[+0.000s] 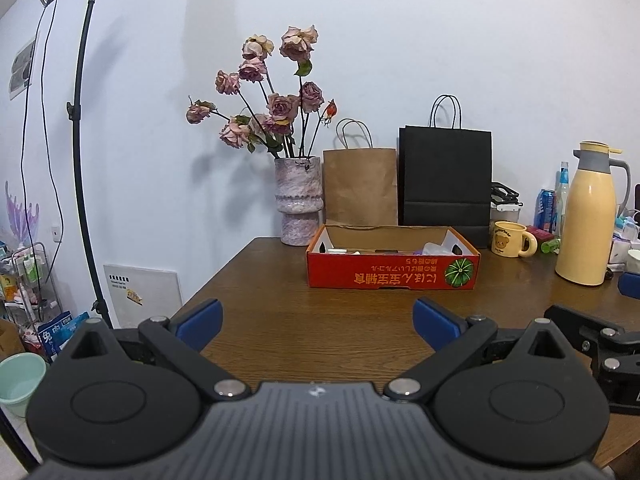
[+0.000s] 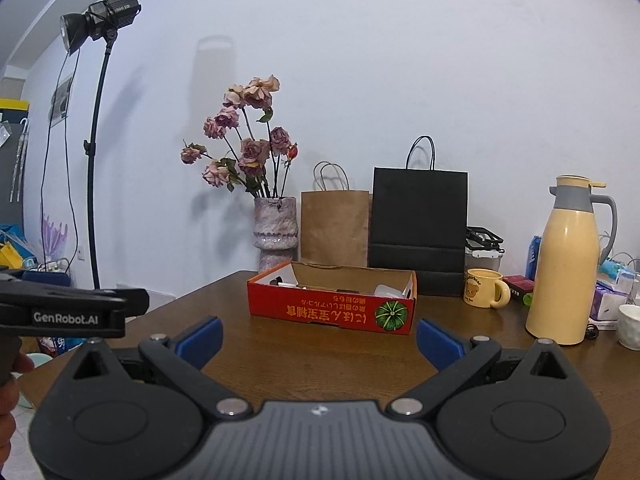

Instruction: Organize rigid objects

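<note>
While both grippers hover over the near part of the wooden table [image 1: 280, 320], neither touches anything. Left gripper [image 1: 318, 322]: blue pads spread wide, nothing between them. Right gripper [image 2: 320, 338]: likewise spread wide, nothing held.

Surface: dark brown wood grain, bare across the near half. Behind it, a plain pale wall [image 1: 400, 40]. At the left of the room, one studio lamp [image 2: 100, 20] on a tall black stand, with shelves and bags of clutter on the floor below it.

Task item: one shallow red cardboard box [image 1: 394, 274], printed with orange characters and a green pumpkin, sits toward the back middle of the table, well apart from both grippers. Small objects lie inside; they are too hidden by the box wall to identify.

Count along the back edge:
- one mottled pink vase [image 1: 298, 200] with dried roses [image 1: 272, 92], left of the box
- two paper bags standing side by side against the wall: one brown bag [image 1: 360, 188], one black bag [image 1: 446, 176]
- one yellow bear mug [image 1: 512, 238], right of the box
- one cream thermos jug [image 1: 588, 216] with grey handle, further right
- assorted small items at the far right, too crowded to count.
</note>
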{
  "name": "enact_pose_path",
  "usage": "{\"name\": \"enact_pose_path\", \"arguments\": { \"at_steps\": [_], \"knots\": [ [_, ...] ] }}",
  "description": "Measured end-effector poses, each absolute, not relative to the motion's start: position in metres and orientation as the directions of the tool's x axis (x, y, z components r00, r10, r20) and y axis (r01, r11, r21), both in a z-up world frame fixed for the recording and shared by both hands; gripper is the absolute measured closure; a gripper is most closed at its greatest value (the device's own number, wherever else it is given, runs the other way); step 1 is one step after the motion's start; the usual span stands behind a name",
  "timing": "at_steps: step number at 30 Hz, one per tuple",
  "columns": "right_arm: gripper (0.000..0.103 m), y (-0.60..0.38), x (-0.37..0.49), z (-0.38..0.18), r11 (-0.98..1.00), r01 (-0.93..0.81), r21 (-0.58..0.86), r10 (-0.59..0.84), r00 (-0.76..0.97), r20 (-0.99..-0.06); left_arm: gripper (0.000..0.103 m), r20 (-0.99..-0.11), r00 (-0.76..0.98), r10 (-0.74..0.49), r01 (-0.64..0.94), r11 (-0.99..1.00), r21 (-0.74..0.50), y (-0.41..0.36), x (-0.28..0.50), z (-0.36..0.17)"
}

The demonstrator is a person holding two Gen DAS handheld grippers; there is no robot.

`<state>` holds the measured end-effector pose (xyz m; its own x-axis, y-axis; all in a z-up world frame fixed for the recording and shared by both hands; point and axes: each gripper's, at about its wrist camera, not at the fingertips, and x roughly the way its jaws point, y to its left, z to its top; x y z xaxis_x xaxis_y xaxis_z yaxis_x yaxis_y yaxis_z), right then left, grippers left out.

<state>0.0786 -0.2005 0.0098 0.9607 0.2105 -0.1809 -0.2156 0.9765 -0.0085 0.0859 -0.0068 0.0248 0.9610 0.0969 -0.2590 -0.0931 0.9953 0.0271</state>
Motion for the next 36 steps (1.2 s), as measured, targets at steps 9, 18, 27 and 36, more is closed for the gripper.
{"name": "enact_pose_path", "arguments": {
  "at_steps": [9,18,27,36],
  "knots": [
    [0.0,-0.1991,0.0794,0.0091,0.977,-0.215,-0.007,0.21,0.96,-0.183,0.0,-0.261,0.96,0.097,-0.094,0.995,0.025,-0.0063,0.0868,0.0236],
    [0.0,-0.1988,0.0796,0.0089,0.977,-0.213,-0.006,0.208,0.961,-0.183,0.0,-0.26,0.961,0.095,-0.091,0.995,0.028,-0.0055,0.0871,0.0236],
    [0.0,-0.1988,0.0793,0.0086,0.977,-0.212,-0.006,0.207,0.961,-0.182,0.0,-0.256,0.963,0.09,-0.085,0.996,0.03,-0.0062,0.0872,0.0237],
    [0.0,-0.1983,0.0791,0.0085,0.977,-0.211,-0.006,0.207,0.961,-0.182,0.0,-0.25,0.964,0.088,-0.082,0.996,0.033,-0.006,0.0856,0.0247]
  ]
}}
